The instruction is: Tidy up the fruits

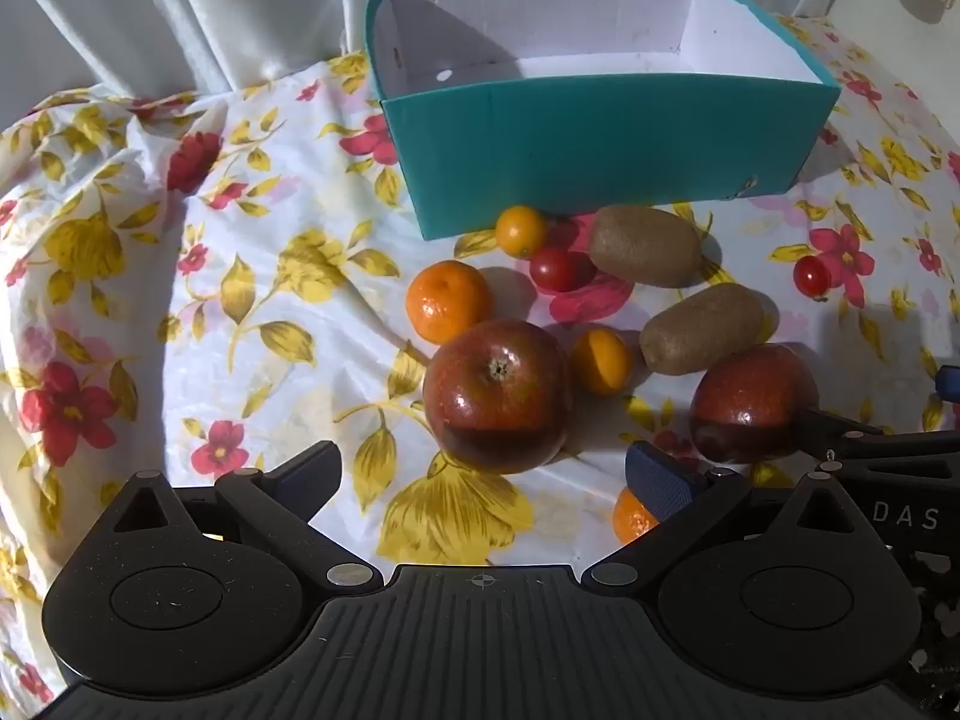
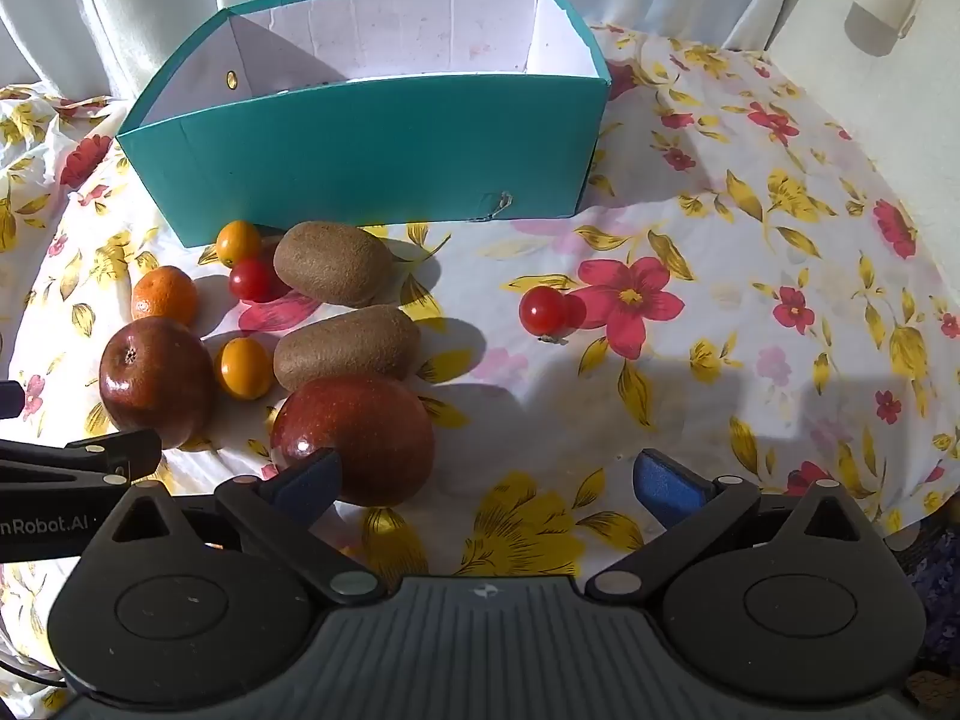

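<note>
Teal cardboard box sits upper centre; glossy apples, fuzzy kiwis cluster below; both tongs spread, unladen.

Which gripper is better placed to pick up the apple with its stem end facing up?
Left, probably. The left gripper is open with that apple centred just ahead of it. The right gripper is open too, but faces the other apple and bare cloth.
</note>
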The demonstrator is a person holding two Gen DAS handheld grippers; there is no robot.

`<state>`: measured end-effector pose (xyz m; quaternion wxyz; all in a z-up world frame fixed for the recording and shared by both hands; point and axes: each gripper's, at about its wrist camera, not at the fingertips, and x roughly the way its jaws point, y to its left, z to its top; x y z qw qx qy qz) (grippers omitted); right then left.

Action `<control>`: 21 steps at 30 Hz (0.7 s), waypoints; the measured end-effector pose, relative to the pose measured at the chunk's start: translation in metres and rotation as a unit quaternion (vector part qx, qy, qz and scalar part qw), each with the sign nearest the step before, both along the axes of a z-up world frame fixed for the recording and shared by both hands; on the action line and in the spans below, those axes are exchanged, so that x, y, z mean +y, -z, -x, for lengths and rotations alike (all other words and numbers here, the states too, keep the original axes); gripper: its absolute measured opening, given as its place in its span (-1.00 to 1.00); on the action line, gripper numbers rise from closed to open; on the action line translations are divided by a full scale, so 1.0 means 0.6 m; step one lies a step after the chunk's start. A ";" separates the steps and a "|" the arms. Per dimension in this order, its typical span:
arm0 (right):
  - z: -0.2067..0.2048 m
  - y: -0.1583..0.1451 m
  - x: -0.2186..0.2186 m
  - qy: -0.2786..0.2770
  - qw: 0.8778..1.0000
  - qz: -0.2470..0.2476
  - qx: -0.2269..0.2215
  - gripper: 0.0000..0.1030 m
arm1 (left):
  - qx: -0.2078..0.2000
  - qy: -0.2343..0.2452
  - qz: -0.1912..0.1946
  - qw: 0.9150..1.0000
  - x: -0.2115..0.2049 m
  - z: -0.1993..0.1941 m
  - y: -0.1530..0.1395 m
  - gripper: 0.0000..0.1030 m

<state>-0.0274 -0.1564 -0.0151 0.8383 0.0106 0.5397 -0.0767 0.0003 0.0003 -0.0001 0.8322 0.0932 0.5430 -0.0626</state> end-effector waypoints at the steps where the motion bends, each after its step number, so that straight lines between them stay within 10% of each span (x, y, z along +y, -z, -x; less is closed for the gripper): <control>1: 0.000 0.000 0.000 0.000 1.000 0.000 -0.001 1.00 | 0.000 0.000 0.000 1.000 0.000 0.000 0.000 1.00; 21: -0.001 -0.001 0.000 -0.001 1.000 0.003 0.001 1.00 | 0.005 -0.002 -0.001 1.000 -0.001 0.004 0.004 1.00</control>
